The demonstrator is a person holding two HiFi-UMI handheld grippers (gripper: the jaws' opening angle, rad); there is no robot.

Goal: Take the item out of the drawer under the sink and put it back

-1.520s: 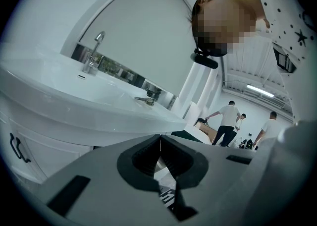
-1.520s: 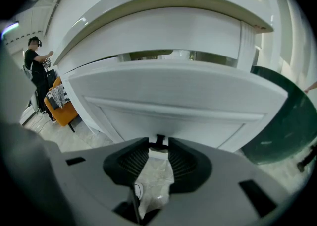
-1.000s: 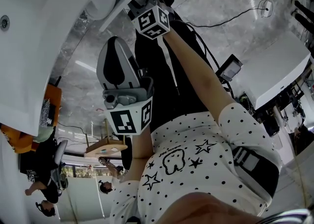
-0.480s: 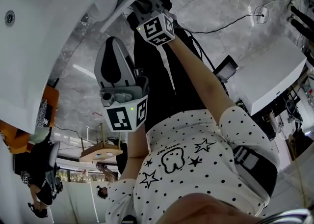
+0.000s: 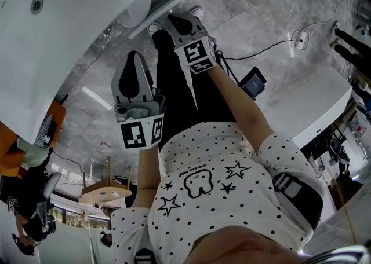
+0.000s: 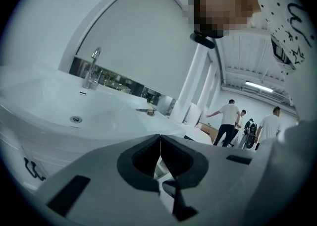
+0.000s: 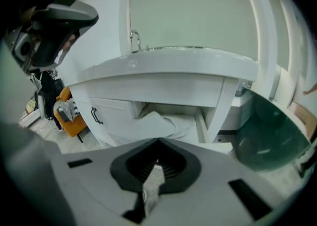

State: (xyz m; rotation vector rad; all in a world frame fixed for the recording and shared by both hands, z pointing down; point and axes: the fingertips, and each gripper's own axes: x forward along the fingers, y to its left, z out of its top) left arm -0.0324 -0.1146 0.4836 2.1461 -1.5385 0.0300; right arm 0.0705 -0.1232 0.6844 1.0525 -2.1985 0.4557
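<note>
The right gripper (image 7: 157, 144) has its jaws pressed tight on a white cloth (image 7: 159, 123). The cloth trails out of the open drawer (image 7: 201, 127) directly under the sink (image 7: 163, 69). The left gripper (image 6: 160, 140), beside the sink, is closed with nothing between its jaws.

Head view: overhead, facing steeply down the person's front (image 5: 214, 182) to the floor (image 5: 272, 43); left hand-held gripper (image 5: 135, 60) and right hand-held gripper (image 5: 178, 22) close below.
Left gripper view: low, near, facing across the sink (image 6: 74, 106) basin.
Right gripper view: lower, close, facing the open drawer (image 7: 171, 121) beneath it.
Shared: the sink, all three.
</note>
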